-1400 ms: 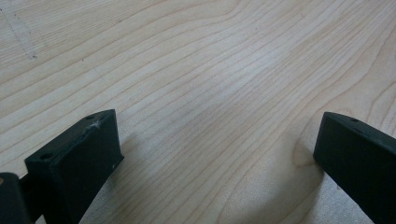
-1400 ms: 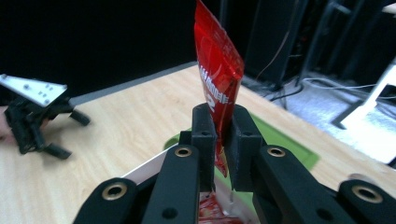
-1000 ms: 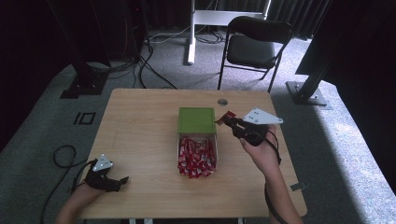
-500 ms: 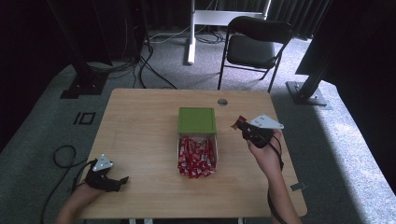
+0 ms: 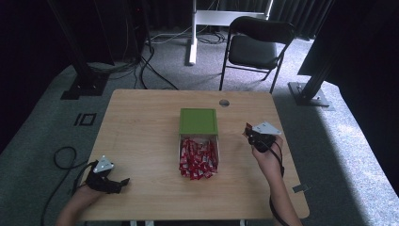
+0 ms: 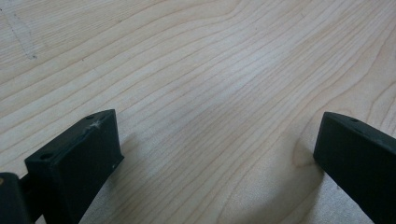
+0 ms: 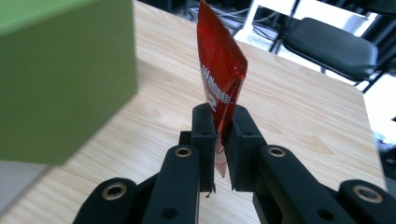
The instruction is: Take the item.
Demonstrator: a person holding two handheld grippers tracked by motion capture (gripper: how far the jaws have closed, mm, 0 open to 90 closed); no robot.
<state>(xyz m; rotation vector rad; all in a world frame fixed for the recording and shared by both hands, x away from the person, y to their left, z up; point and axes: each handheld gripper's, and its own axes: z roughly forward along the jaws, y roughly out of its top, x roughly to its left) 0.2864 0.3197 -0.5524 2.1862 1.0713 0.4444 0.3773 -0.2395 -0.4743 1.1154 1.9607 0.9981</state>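
Gripping one red sachet between clenched jaws, the right gripper hangs over the bare table at about three o'clock from the open box, well apart from it. The sachet stands upright out of the jaws, pinched near its lower end. The box's tray holds a heap of red sachets, and its green lid sits just beyond at twelve o'clock. The left gripper rests on the table near the seven o'clock corner, jaws spread wide and holding nothing.

By my reading, the step in hand is carrying a single sachet away from the box to set it on the table. The next move calls for lowering the right gripper until the sachet meets the wood, then easing the jaws apart so it drops flat rather than clinging to a pad.
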